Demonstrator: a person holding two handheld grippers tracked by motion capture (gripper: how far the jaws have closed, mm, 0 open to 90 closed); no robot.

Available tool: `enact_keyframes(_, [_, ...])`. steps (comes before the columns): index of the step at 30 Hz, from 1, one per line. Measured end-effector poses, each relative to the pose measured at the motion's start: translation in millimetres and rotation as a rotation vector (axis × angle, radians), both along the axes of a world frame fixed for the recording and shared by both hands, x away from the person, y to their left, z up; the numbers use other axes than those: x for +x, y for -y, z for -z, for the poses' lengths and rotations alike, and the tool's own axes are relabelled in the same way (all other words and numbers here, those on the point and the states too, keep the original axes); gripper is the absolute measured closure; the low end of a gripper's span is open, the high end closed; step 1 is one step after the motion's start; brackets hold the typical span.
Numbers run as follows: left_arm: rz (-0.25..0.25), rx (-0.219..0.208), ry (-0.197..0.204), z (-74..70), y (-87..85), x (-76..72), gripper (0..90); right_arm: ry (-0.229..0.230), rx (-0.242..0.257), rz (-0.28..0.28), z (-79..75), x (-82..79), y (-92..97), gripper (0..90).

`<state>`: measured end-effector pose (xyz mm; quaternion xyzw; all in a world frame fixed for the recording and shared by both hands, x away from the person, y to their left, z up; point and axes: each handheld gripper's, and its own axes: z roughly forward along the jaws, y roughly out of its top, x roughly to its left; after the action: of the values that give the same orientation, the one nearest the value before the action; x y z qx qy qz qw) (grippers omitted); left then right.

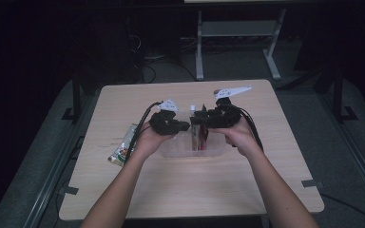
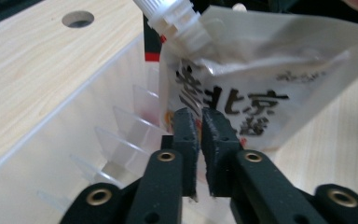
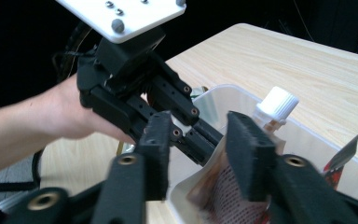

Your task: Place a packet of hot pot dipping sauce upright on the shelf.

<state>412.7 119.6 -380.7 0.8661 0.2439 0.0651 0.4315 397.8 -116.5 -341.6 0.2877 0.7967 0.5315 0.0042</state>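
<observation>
A silver spouted pouch [image 2: 261, 74] with a white cap [image 2: 177, 18] and dark printed characters leans in a clear divided bin [image 2: 74, 126]. My left gripper [image 2: 200, 130] sits just in front of the pouch's lower edge. Its pads stand a narrow gap apart and do not press on the pouch. My right gripper [image 3: 200, 154] is open wide above the same pouch [image 3: 223, 186], one pad on each side, neither touching it. In the high view both grippers, left [image 1: 178, 124] and right [image 1: 202, 116], meet over the bin [image 1: 185, 147] at mid table.
A green and white snack packet [image 1: 122, 151] lies on the table left of the bin. A second red and silver pouch [image 3: 345, 158] stands in the bin farther along. A round hole [image 2: 78, 18] is cut in the tabletop. Table legs and cables fill the dark floor beyond.
</observation>
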Motion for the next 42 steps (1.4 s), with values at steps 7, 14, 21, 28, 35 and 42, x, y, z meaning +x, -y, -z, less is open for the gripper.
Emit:
enact_keyframes(7, [0.02,0.037,-0.032,-11.0,-14.7,-10.1,62.5,0.03,-0.051,0.0,-7.3,-11.1,7.7,42.3])
enact_keyframes(14, [0.029,0.034,-0.054,-19.2,-29.8,-22.1,52.6,0.061,-0.097,-0.006,-11.3,-24.7,15.3,36.7])
enact_keyframes(21, [0.029,0.026,-0.05,-25.5,-45.8,-39.3,45.0,0.079,-0.094,-0.008,-11.1,-39.4,27.5,35.2])
enact_keyframes(28, [0.033,0.023,-0.05,-25.2,-63.9,-54.8,44.1,0.108,-0.107,-0.005,-4.1,-58.9,41.0,34.5])
enact_keyframes(35, [0.017,0.028,-0.048,-18.6,-82.4,-77.2,44.2,0.105,-0.142,0.009,14.5,-75.8,50.9,33.5])
enact_keyframes(42, [-0.002,0.051,-0.048,-11.0,-95.9,-96.4,43.9,0.097,-0.165,0.025,31.9,-89.4,61.0,30.5])
